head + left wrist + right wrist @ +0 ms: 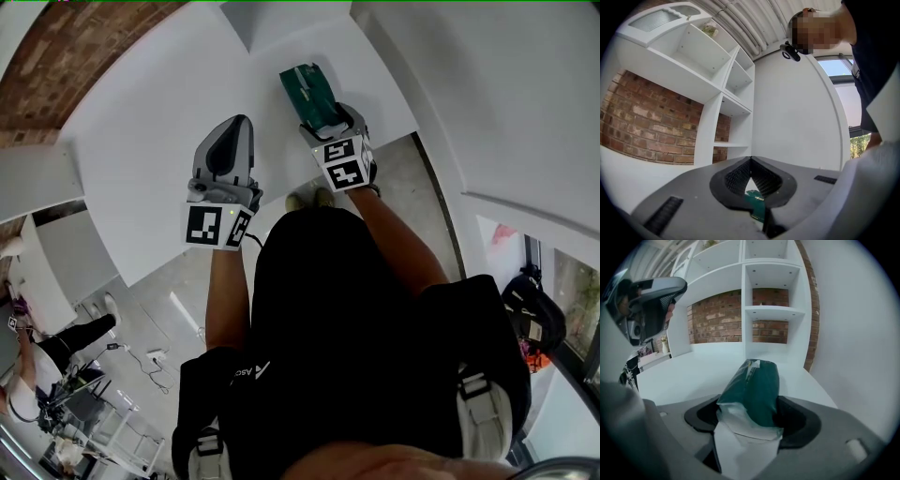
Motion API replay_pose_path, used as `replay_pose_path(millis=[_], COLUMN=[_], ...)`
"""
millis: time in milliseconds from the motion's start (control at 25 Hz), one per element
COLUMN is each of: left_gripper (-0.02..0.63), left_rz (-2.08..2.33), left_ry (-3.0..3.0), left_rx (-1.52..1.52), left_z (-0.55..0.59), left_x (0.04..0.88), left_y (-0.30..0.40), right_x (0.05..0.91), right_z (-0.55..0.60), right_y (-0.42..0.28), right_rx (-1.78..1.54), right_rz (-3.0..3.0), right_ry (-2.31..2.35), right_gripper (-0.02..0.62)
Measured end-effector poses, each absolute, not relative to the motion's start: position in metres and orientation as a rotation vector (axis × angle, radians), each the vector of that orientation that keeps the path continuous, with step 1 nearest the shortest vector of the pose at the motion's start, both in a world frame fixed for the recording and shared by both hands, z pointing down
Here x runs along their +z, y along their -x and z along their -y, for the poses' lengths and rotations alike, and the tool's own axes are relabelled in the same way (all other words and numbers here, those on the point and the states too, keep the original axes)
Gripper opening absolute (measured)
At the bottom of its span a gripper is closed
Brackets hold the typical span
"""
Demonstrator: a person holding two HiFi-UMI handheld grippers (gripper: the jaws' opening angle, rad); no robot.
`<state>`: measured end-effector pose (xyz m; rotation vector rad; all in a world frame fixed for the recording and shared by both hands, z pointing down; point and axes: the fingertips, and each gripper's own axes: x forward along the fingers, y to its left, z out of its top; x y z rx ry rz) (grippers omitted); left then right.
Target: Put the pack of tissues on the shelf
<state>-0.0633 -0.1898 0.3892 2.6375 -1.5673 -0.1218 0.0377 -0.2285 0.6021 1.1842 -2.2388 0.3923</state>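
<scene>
Right gripper view shows the right tool [752,416] with its jaws spread and the pack of tissues [754,390] lying lengthwise between them. A dark gap shows on each side of the pack, so the pads do not seem to press on it. The pack, in dark green wrap with white tissue showing at its near end, rests on the white desk [679,376]. Right of the pack, a strip of open desk runs to the edge where the desk meets a white wall [862,333]. Beyond the pack, open desk reaches the white shelf unit [771,310], whose open compartments stand against a brick wall [717,324]. Left of the pack the desk spreads wide up to its front edge. The left tool [240,122] hovers left of the pack and apart from it, over the desk near that front edge. Its jaws are pressed together at the tips with nothing gripped.
</scene>
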Motion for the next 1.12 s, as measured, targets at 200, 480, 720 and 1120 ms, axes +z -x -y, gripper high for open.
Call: replay_pose_path(millis=[200,480,720,1120], left_gripper=[-0.002,-0.002,-0.002,-0.002], left_rz=[1.523,1.467,1.447,1.427], left_ry=[-2.655,-2.705,-2.717,-2.753], left_rx=[-0.132,-0.146,-0.177,-0.266], left_z=[0.195,0.199,0.202,0.211], left_x=[0.388,0.379,0.373,0.349], left_y=[0.063,0.065,0.072,0.077], right_x=[0.601,0.586,0.536,0.415], right_z=[0.228,0.229,0.225,0.234], right_y=[-0.039,-0.038,-0.040,-0.032], right_rx=[0.361,0.325,0.251,0.091], right_rz=[2.241,2.286,2.369,2.515], right_ry=[-1.183,-1.237,-1.267,-1.259], right_gripper=[0.263,0.212,0.210,0.210])
